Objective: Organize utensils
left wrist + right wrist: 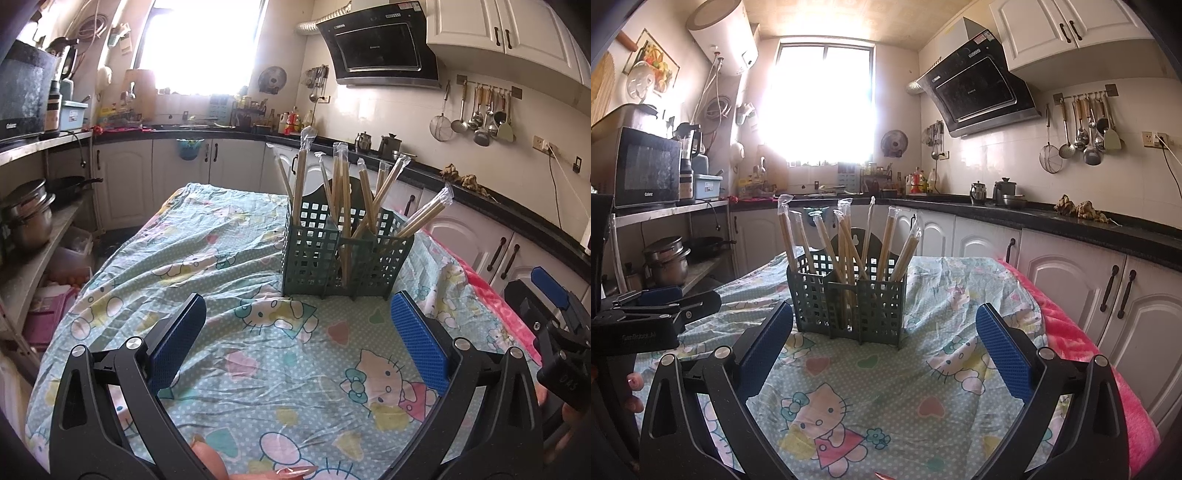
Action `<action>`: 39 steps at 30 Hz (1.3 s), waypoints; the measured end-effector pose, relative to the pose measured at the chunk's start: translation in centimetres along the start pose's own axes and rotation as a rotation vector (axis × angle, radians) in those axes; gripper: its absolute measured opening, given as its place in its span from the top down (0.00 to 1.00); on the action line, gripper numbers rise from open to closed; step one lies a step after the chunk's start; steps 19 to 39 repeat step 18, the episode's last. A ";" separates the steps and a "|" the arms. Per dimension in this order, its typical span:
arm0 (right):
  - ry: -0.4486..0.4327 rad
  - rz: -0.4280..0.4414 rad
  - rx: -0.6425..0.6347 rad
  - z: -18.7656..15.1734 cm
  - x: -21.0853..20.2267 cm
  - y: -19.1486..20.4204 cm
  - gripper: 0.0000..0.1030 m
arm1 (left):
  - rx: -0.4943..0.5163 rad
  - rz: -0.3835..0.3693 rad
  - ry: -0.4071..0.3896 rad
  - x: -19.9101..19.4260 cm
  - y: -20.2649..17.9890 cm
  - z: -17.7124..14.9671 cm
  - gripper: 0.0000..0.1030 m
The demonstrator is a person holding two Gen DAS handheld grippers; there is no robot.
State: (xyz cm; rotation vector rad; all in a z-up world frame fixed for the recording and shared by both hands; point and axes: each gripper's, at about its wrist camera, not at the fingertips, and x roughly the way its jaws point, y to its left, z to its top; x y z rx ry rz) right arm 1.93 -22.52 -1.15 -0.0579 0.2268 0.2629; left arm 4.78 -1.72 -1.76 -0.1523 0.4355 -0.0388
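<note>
Left gripper, bottom of frame: blue pads spread wide, nothing between them. A fingertip shows at the lower edge.

Right gripper, bottom of frame: pads likewise apart, empty. Also seen at far right of the left view.

Cloth, cartoon-cat print, covers the table; wrinkled, no loose utensils visible on it in either view.

Caddy, green lattice plastic, centre frame, upright on the cloth, just beyond both grippers. Approx. 3 compartments w/ a divider at front.

Chopsticks, wrapped in clear sleeves, all standing in the caddy, fanned at mixed angles; one pair leans far out to the right in the left view. Which compartment each sits in: can't tell for most.

Status (judgement): task looks near done or at final tidy, since nothing shows outside the caddy.

Handling note: if straightening, take one pair at mid-shaft, close gently as sleeves are slick, lift straight up before re-seating. Brace the caddy w/ the other gripper; it's light and prob. tips if a leaning pair is dragged sideways.
</note>
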 end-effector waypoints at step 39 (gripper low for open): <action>0.277 -0.271 0.159 0.1 7.0 -9.7 0.06 | -0.171 0.277 0.249 8.1 11.0 2.0 0.10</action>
